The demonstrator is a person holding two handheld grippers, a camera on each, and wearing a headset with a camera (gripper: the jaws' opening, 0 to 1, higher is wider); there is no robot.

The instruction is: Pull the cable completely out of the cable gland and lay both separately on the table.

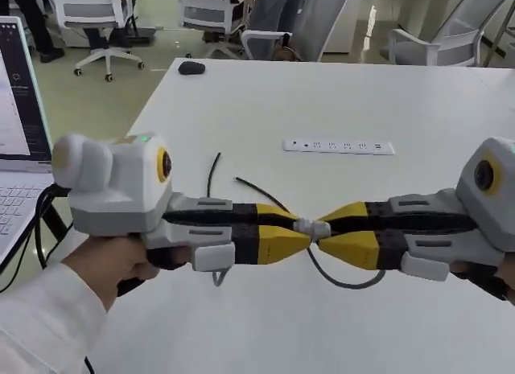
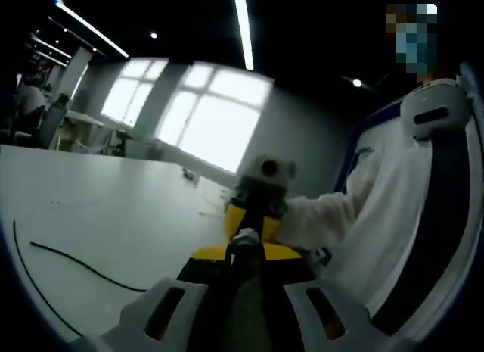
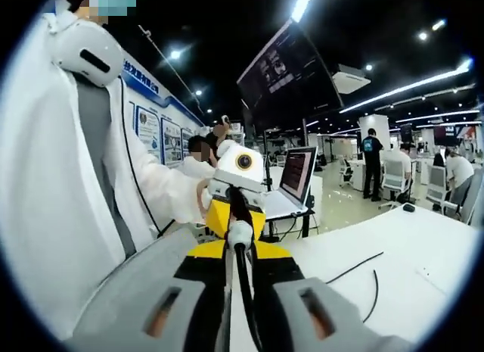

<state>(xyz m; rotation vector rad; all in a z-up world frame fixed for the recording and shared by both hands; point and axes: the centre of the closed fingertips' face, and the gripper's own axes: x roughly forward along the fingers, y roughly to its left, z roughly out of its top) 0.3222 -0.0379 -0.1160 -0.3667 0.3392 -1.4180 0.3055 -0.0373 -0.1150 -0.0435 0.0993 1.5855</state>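
In the head view my two grippers meet tip to tip above the white table [image 1: 265,108]. Between the tips sits the small grey cable gland [image 1: 312,228]. My left gripper [image 1: 302,229] comes in from the left and is shut on the gland. My right gripper [image 1: 326,232] comes in from the right and is shut on the dark cable [image 1: 346,282] just behind the gland. The cable sags in a loop under the right gripper. In the right gripper view the cable [image 3: 242,284] runs back between the jaws from the gland [image 3: 239,232]. In the left gripper view the gland [image 2: 243,238] sits at the tips.
Two loose thin black wires [image 1: 213,171] lie on the table behind the grippers. A white power strip [image 1: 338,146] lies further back, a black mouse [image 1: 191,67] near the far edge. A laptop [image 1: 16,149] stands at the left. Office chairs [image 1: 96,20] stand beyond.
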